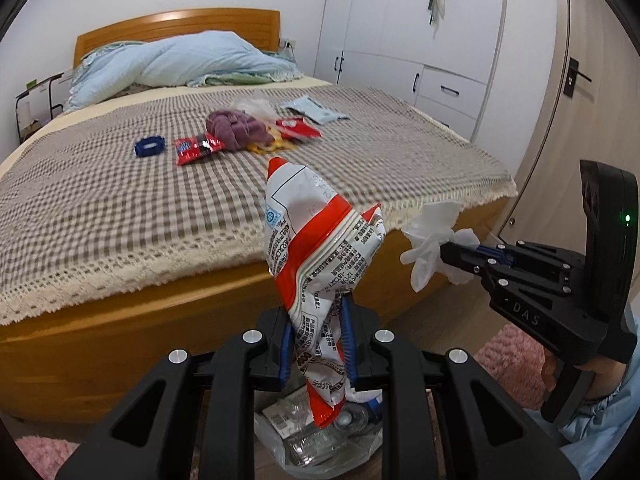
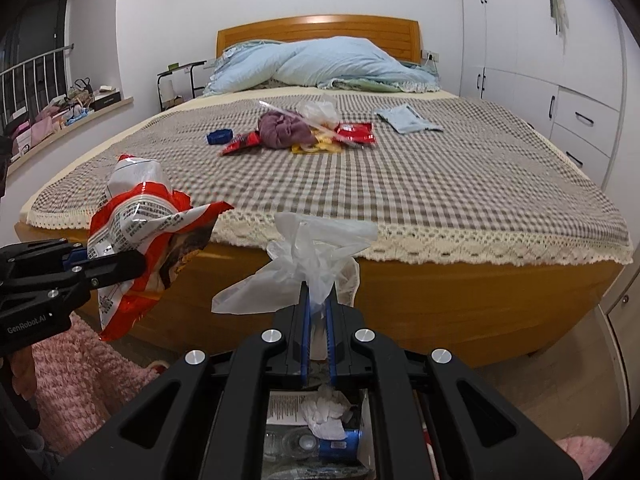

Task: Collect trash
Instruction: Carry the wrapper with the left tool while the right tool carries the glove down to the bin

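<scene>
My left gripper [image 1: 318, 320] is shut on a crumpled red-and-white snack bag [image 1: 316, 248], which stands up from its blue pads and hangs down below them. The same snack bag [image 2: 140, 240] shows at the left of the right wrist view, pinched by the left gripper [image 2: 136, 260]. My right gripper [image 2: 318, 300] is shut on a thin clear plastic glove [image 2: 312, 260]; in the left wrist view that glove [image 1: 428, 240] hangs from the right gripper [image 1: 444, 252] at the right. Below both grippers sits a trash bin [image 1: 320, 436] with a clear liner, holding bottles and paper.
The bed [image 2: 400, 184] with a checked cover fills the view ahead; on it lie a red wrapper [image 1: 196, 148], a purple cloth [image 1: 236, 128], a blue ring-shaped thing [image 1: 149, 146], more wrappers [image 2: 352, 132] and a pale blue packet [image 2: 408, 120]. White wardrobes [image 1: 420, 40] stand right. Pink rugs [image 2: 80, 380] lie on the floor.
</scene>
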{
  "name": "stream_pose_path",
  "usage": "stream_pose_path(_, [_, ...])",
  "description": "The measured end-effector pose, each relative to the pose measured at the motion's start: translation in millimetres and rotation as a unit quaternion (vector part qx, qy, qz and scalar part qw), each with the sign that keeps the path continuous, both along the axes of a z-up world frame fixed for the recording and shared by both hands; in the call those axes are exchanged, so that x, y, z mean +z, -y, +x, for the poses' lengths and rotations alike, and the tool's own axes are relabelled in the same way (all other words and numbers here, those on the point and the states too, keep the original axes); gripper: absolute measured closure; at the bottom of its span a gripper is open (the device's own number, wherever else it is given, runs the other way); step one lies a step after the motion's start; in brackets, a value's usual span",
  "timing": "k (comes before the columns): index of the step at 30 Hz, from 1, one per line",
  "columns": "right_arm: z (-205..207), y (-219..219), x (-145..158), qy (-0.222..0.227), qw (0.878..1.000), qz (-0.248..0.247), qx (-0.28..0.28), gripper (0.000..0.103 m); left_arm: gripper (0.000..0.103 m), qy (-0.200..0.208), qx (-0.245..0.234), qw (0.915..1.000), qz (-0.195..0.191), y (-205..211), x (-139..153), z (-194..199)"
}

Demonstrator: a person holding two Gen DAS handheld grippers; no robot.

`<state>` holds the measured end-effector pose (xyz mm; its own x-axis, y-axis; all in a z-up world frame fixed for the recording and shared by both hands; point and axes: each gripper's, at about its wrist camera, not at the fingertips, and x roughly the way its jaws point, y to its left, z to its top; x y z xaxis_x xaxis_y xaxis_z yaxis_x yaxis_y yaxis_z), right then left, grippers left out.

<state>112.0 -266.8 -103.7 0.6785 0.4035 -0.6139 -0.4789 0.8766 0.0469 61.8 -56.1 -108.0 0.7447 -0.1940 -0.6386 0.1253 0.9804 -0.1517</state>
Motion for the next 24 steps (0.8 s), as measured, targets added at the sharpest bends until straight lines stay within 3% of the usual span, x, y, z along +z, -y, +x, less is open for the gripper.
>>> stream_pose_path(24, [-14, 1, -44, -0.075, 0.996, -0.042, 0.004, 0.096, 0.085, -0.096, -0.045, 0.9941, 0.024, 6, -59, -1])
